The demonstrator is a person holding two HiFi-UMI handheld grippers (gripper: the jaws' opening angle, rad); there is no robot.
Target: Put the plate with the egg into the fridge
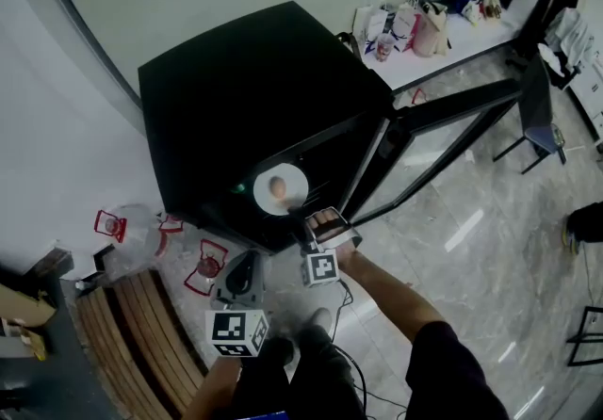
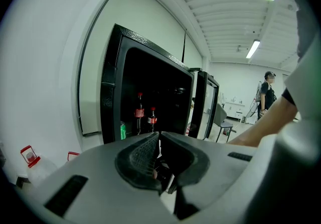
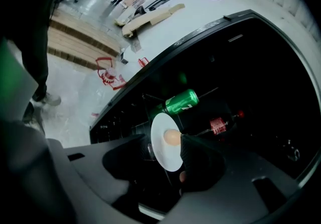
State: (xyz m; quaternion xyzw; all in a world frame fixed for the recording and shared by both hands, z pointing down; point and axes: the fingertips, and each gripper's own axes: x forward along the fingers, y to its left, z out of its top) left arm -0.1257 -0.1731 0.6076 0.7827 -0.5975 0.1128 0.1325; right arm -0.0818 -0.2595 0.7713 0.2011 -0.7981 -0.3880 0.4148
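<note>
Plate (image 3: 168, 155) and egg (image 3: 171, 137) are seen mid-frame in the fridge (image 1: 245, 98), liable to be clipped by the right gripper's (image 3: 164, 148) parted jaws on withdrawal; left gripper (image 2: 159, 137) shut, empty.

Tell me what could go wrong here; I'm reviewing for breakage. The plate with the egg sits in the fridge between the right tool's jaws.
The right tool has its jaws open either side of the plate; a crooked pull-back could catch its rim and drag it out. The egg lies loose on it, so a bump might roll it off.
</note>
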